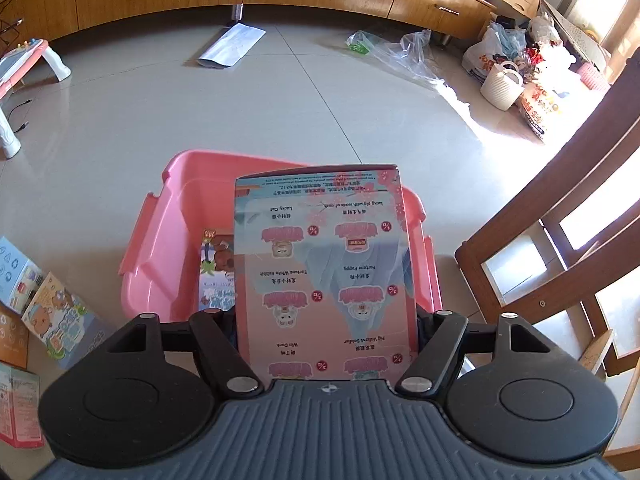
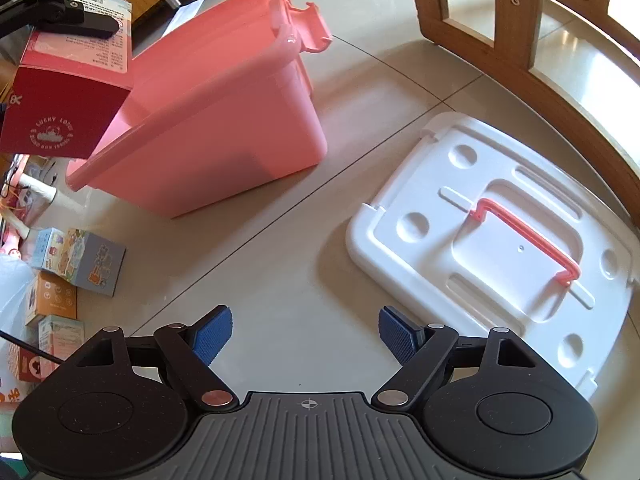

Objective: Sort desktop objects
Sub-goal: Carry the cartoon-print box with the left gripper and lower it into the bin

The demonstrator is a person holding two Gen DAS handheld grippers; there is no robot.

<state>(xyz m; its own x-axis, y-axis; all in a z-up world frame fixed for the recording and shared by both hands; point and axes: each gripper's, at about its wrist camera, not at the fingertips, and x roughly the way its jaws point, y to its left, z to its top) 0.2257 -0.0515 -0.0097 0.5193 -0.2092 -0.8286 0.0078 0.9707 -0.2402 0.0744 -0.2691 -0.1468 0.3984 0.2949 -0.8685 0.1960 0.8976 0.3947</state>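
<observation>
My left gripper (image 1: 324, 320) is shut on a tall pink-and-blue toy box (image 1: 324, 264) and holds it above the open pink storage bin (image 1: 152, 248). Another cartoon box (image 1: 216, 268) lies inside the bin. In the right wrist view the same held box (image 2: 68, 96) hangs over the bin's (image 2: 224, 128) left rim, with the left gripper's fingers (image 2: 80, 20) clamped on it. My right gripper (image 2: 306, 334) is open and empty, low over the floor in front of the bin. Its blue pads (image 2: 212, 334) stand wide apart.
The bin's white lid (image 2: 492, 248) with a pink handle lies on the floor to the right. Several small boxes (image 2: 80, 260) sit on the floor at the left, also in the left wrist view (image 1: 52, 312). A wooden chair (image 1: 560, 208) stands at the right.
</observation>
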